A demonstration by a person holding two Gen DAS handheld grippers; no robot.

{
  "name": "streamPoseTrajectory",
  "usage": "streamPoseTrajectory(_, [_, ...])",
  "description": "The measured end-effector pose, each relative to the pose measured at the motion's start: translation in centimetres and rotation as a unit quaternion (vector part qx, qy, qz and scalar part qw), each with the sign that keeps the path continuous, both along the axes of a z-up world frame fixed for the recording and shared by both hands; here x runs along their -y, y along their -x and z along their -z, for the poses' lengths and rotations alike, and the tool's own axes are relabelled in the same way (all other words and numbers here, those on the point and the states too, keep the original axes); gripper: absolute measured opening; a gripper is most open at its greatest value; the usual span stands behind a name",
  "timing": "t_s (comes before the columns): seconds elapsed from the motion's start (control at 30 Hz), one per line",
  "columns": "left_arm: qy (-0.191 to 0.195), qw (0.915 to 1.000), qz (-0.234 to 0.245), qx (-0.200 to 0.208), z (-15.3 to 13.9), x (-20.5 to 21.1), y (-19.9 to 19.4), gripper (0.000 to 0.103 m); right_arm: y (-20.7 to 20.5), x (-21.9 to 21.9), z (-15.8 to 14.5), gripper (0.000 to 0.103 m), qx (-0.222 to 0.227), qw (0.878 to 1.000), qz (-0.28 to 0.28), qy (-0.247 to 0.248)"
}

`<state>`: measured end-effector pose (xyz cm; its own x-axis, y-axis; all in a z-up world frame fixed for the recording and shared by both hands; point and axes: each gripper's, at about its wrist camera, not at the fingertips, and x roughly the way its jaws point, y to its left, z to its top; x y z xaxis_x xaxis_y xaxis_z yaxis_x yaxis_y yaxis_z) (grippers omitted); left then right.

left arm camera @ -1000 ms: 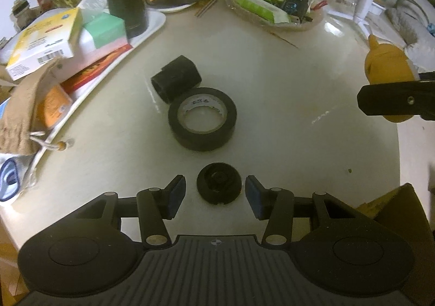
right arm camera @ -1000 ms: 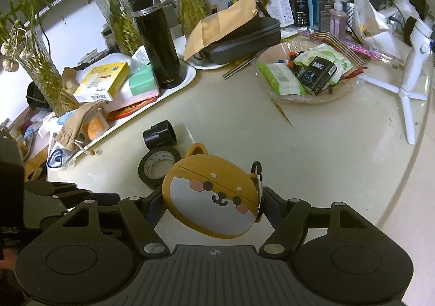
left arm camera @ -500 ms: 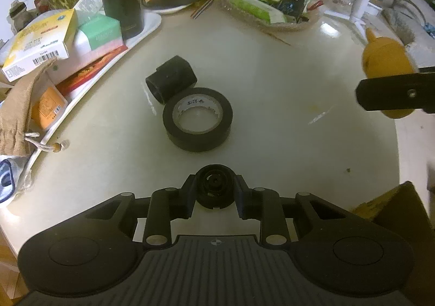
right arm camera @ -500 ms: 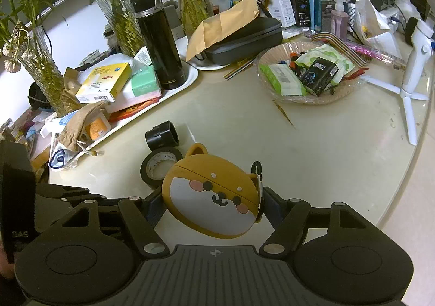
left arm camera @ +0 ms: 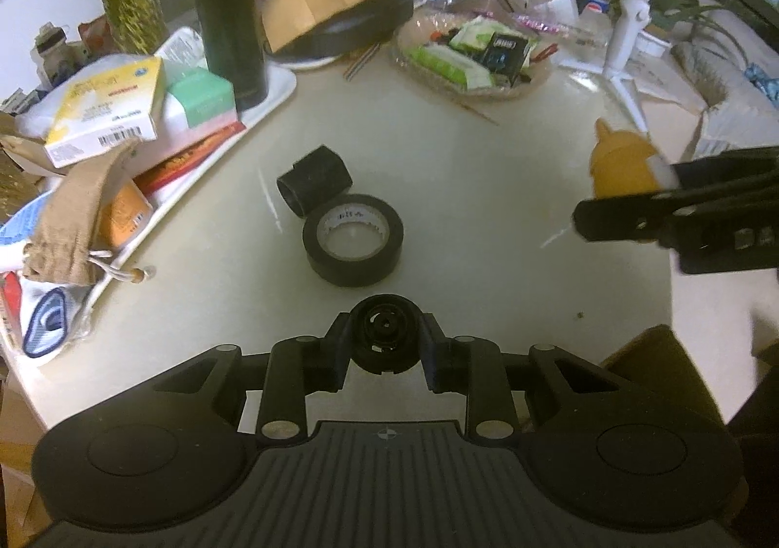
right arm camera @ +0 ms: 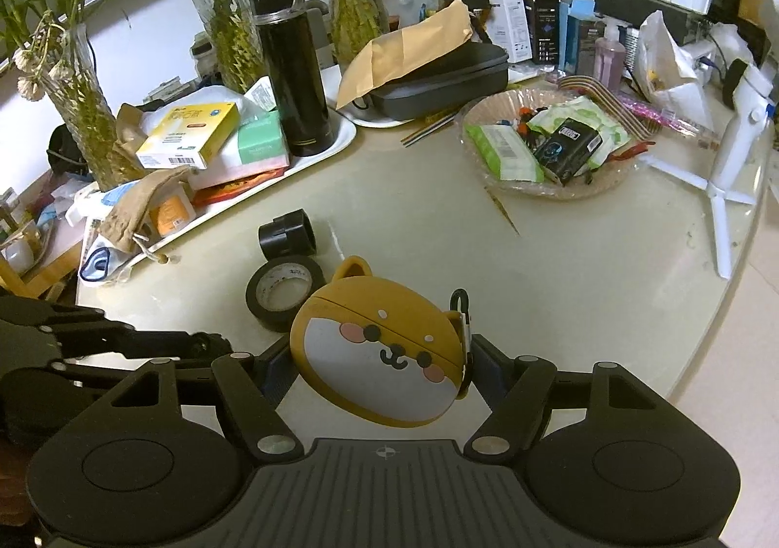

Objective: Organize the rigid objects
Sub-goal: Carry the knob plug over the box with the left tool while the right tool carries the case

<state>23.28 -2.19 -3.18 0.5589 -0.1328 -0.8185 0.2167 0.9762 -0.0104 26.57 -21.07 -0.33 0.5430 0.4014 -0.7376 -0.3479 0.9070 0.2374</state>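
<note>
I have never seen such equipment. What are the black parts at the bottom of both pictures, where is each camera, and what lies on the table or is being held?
There is no robot arm here. A person holds a two-finger gripper tool in each hand, and each tool carries a wide-angle camera that looks forward along its fingers. So the black shapes at the bottom are the tools themselves.

In the left camera's picture, the left gripper is shut on a small black round part. Beyond it, a black tape roll and a short black tube lie on the pale table.

In the right camera's picture, the right gripper holds a dog-faced orange case. Trays, boxes, a black flask and vases stand behind.
</note>
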Motion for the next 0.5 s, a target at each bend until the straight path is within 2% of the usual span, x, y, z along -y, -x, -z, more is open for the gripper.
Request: streamPoseTrajectory(0.5, [0.019,0.9993,0.010,0.029,-4.5,-1.4,4.1,0.028,1.2,0.4,-0.6,0.075,0.009,1.000,0.007,-0.006])
